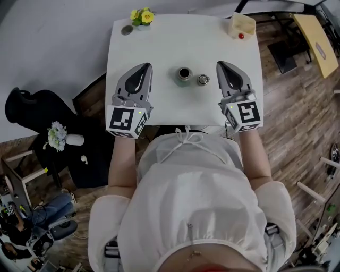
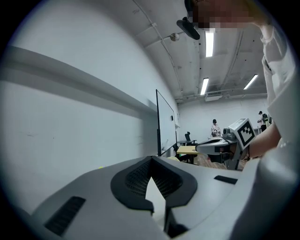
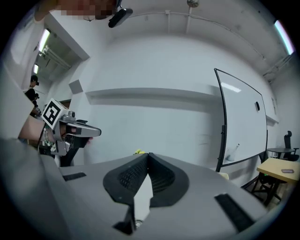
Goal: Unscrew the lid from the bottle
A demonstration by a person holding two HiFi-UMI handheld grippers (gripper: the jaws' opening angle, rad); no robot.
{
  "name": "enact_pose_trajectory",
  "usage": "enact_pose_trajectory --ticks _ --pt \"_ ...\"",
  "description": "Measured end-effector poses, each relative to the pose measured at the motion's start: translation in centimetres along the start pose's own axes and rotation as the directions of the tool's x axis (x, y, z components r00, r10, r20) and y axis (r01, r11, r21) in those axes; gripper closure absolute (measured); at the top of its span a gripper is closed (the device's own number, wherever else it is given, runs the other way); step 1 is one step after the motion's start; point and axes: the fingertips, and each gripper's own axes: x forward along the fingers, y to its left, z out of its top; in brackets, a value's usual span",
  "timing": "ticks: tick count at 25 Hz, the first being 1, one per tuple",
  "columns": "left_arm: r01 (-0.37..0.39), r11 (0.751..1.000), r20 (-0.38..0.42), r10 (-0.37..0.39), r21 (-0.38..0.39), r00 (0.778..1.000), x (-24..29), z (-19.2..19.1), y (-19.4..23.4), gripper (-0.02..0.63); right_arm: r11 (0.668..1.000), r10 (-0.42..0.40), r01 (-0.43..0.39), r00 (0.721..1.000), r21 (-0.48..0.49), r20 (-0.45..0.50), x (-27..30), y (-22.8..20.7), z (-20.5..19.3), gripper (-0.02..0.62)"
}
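Observation:
On the white table (image 1: 159, 48) stands a small dark bottle (image 1: 184, 73), seen from above with its mouth showing dark. A small metal lid (image 1: 203, 79) lies just to its right, apart from it. My left gripper (image 1: 147, 66) rests on the table to the bottle's left, jaws shut with nothing between them. My right gripper (image 1: 219, 64) sits to the right of the lid, also shut and empty. In the left gripper view the jaws (image 2: 151, 158) meet at their tips, as they do in the right gripper view (image 3: 148, 154). Neither gripper view shows the bottle or the lid.
A pot of yellow flowers (image 1: 142, 16) and a small grey disc (image 1: 127, 30) sit at the table's far left corner. At the far right corner is a cream box (image 1: 240, 25). A black chair (image 1: 32, 106) stands left of the table. A whiteboard (image 3: 243, 122) stands against the wall.

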Motion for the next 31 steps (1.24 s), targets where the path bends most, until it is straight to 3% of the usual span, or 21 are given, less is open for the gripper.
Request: enact_pose_trajectory --ticks 31 --pt "-0.035 0.998 -0.011 0.036 0.049 0.999 -0.7 0.0 -0.6 0.586 1.0 0.017 -0.018 0.999 0.017 0.037 -1.7 0.8 1.1 0.594"
